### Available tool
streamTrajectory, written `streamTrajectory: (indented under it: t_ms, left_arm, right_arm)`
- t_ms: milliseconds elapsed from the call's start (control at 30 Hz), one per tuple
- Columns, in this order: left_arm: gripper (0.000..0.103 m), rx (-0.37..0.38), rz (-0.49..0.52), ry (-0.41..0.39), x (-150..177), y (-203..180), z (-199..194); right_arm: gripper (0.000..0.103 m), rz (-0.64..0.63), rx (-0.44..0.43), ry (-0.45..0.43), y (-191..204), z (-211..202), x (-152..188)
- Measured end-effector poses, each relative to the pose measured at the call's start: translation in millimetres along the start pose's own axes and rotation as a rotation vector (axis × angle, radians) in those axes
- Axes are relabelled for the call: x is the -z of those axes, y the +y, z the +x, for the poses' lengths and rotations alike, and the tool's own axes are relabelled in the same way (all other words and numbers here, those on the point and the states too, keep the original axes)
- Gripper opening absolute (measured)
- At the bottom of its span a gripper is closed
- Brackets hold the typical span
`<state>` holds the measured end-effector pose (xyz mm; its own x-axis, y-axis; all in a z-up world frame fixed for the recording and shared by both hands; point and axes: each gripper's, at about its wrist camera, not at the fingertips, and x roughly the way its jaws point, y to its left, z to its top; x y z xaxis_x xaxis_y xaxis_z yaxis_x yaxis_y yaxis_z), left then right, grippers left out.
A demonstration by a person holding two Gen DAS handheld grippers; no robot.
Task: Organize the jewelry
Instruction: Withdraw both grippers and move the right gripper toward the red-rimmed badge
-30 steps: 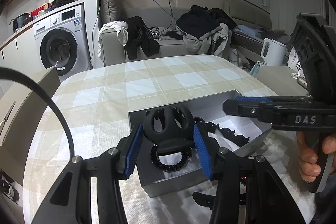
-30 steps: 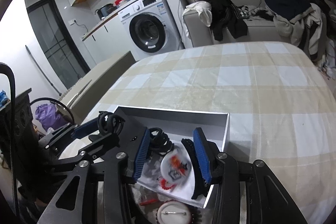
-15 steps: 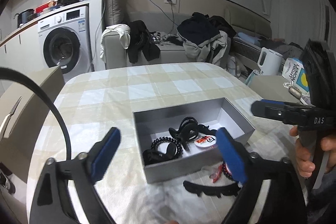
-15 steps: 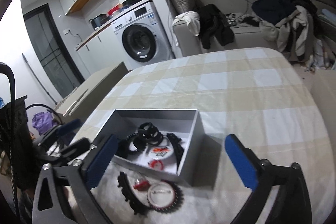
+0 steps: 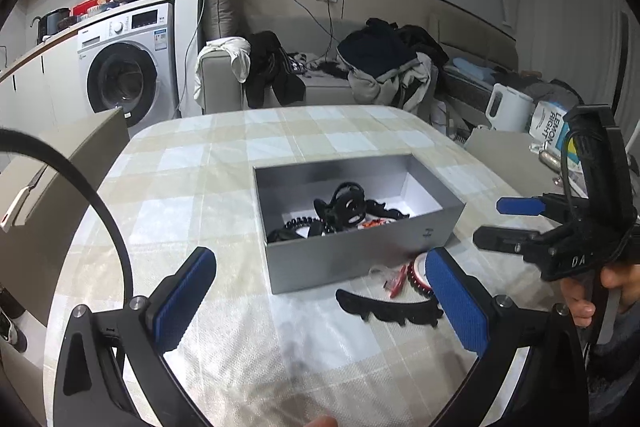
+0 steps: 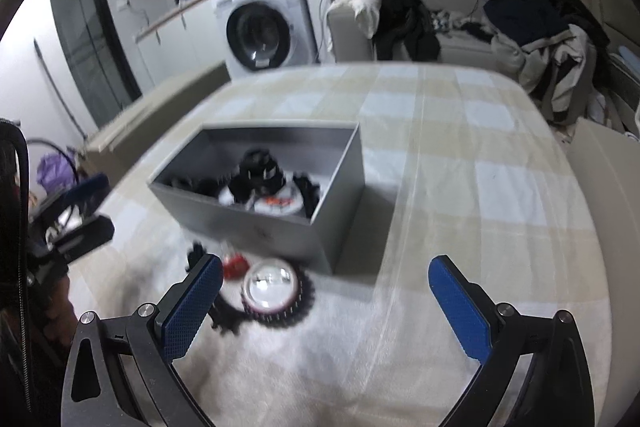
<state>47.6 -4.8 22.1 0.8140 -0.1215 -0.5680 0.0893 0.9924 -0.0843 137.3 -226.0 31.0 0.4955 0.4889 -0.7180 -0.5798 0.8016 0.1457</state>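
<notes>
Both your grippers, left (image 5: 318,297) and right (image 6: 326,301), have just spread wide, empty; box (image 5: 352,259) at twelve o'clock.

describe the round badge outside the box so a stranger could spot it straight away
On the checked tablecloth find the grey box. Just in front of its near wall lies the round badge: a shiny disc with a dark frilled edge, unlike the small red piece and black comb clip beside it.

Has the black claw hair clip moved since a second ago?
Yes. It was between the left gripper's pads above the grey box; now it lies inside the box, and the jaws, which have just been opening, are empty and backed off.
</notes>
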Motion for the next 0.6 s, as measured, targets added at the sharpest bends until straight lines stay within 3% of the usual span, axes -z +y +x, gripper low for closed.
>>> streamTrajectory:
  t_ms: [300,600]
  left_arm:
    - [0.102,0.004,0.032,0.044,12.1,-4.9,7.7]
    - [0.102,0.002,0.052,0.083,20.4,-5.0,11.2]
  right_arm:
    - [0.087,-0.031,-0.080,0.047,10.6,10.3,8.6]
    - [0.060,-0.064,-0.150,0.076,27.1,26.3,15.2]
